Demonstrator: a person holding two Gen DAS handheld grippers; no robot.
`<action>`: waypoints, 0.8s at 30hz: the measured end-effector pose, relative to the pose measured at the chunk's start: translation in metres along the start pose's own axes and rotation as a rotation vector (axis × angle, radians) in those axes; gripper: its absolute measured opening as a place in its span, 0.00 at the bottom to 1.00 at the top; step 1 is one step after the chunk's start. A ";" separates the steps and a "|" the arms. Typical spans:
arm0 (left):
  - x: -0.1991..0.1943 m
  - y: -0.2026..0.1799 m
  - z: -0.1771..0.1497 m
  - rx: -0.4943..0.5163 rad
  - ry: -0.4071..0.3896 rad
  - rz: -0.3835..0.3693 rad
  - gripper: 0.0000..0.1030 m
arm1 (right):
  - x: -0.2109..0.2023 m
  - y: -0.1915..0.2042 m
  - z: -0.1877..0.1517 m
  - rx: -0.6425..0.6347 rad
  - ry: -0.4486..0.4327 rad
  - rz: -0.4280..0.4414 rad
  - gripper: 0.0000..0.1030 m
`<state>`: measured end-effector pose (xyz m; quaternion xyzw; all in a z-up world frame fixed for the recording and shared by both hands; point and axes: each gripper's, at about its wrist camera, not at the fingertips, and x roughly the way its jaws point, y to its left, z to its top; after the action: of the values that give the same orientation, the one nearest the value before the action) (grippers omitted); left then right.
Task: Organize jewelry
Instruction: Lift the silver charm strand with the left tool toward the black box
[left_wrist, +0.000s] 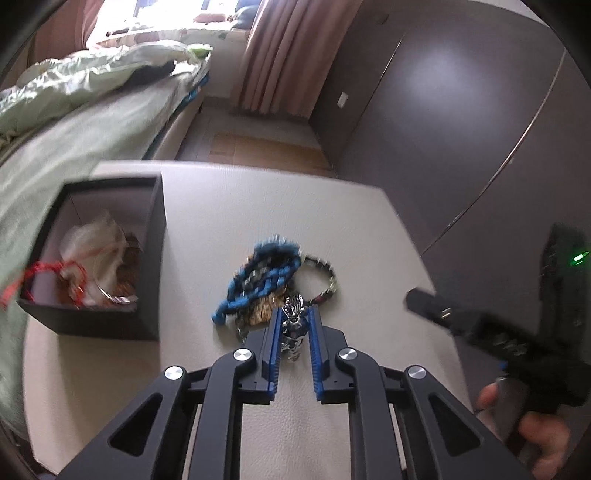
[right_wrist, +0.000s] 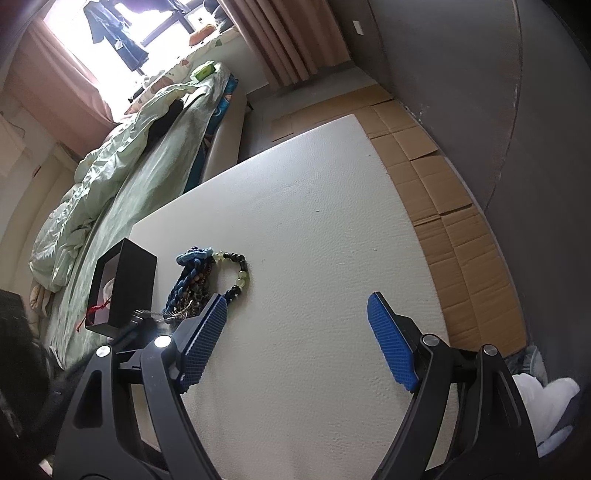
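Silver pendant, pinched in the narrow left claw, may drag the tangled pile along; right claw stays-free, wide.

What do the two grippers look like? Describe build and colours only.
The left gripper and the right gripper are built alike: black linkage arms with cut-out slots, round silver pivot bolts, and long jaws lined with ribbed blue pads. Seen from the left wrist, the right one's black body carries a small green light.
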<state>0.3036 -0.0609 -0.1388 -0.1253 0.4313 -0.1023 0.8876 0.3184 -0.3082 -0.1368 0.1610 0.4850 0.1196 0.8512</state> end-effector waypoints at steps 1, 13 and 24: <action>-0.004 -0.001 0.004 0.003 -0.009 -0.002 0.11 | 0.000 0.002 0.000 -0.004 -0.001 0.001 0.76; -0.073 -0.004 0.036 0.027 -0.126 -0.031 0.11 | 0.007 0.020 -0.002 -0.067 0.009 0.023 0.63; -0.134 -0.016 0.063 0.062 -0.244 -0.055 0.11 | 0.020 0.043 -0.006 -0.116 0.039 0.035 0.60</action>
<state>0.2711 -0.0286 0.0033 -0.1210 0.3133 -0.1237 0.9338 0.3212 -0.2600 -0.1388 0.1177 0.4907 0.1653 0.8474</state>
